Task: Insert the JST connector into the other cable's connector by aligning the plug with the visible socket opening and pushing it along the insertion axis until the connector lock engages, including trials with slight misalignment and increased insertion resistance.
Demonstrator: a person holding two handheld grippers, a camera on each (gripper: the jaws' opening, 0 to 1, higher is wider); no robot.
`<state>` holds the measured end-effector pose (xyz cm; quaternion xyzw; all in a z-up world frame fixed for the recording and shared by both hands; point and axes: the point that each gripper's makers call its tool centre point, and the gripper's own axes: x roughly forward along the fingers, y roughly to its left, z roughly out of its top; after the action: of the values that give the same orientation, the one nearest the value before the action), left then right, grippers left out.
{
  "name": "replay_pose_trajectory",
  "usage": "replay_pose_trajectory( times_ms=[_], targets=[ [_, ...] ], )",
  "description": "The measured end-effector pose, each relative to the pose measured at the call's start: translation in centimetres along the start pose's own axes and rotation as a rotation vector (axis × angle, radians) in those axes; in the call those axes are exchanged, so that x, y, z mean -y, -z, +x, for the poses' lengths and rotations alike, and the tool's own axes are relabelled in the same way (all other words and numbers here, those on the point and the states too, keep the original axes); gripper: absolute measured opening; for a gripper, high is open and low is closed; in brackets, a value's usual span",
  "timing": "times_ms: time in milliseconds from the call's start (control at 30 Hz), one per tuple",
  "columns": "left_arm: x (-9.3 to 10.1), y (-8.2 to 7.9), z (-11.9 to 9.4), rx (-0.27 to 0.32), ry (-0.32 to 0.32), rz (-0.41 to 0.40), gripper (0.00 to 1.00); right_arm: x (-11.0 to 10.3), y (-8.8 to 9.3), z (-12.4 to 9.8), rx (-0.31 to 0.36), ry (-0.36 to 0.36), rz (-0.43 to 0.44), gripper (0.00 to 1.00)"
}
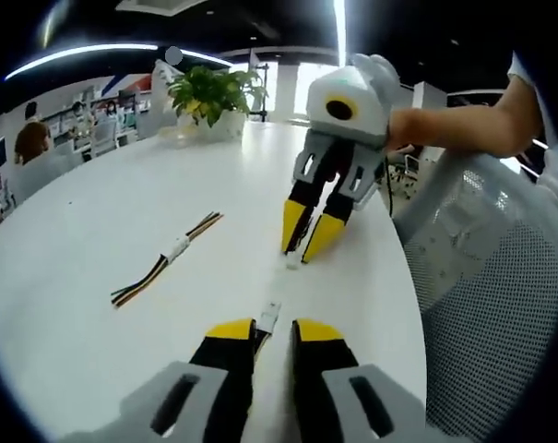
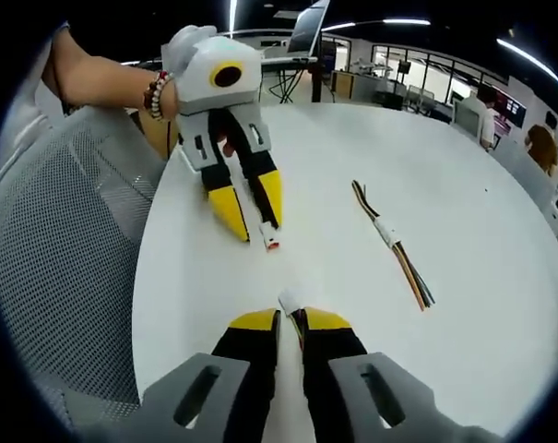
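Note:
My left gripper (image 1: 275, 325) rises from the bottom of the left gripper view, shut on a short cable. That cable's small white JST connector (image 1: 269, 316) pokes out past the yellow tips. Opposite it, the right gripper (image 1: 304, 251) points down at the white table (image 1: 122, 194), shut on the other cable, whose white connector (image 1: 292, 261) sits at its tips. The two connectors face each other with a short gap between them. In the right gripper view, my right gripper (image 2: 290, 318) holds its white connector (image 2: 289, 300). The left gripper (image 2: 260, 231) there holds a connector (image 2: 273, 242) with a red mark.
A spare wire bundle with a white label (image 1: 168, 254) (image 2: 394, 242) lies loose on the table to one side. A white mesh chair (image 1: 481, 258) (image 2: 66, 231) stands against the table's edge. A potted plant (image 1: 209, 92) sits at the far end. People sit at desks beyond.

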<state>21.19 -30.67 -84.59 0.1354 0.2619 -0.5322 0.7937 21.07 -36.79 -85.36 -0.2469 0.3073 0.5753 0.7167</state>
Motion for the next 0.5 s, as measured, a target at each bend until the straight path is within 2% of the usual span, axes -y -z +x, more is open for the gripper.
replay_pose_trajectory(
  times_ms=[67,400,500],
  targets=[
    [-0.27,0.05,0.13,-0.001,-0.001,0.004,0.01,-0.13,-0.08,0.05,0.006,-0.005,0.003,0.05],
    [-0.29,-0.02,0.41,-0.008,0.01,0.055,0.0,-0.5,-0.2,0.24,0.015,-0.025,0.013,0.04],
    [-0.11,-0.04,0.39,-0.03,0.011,0.11,0.0,-0.24,-0.43,0.08,0.019,-0.01,0.016,0.04]
  ],
)
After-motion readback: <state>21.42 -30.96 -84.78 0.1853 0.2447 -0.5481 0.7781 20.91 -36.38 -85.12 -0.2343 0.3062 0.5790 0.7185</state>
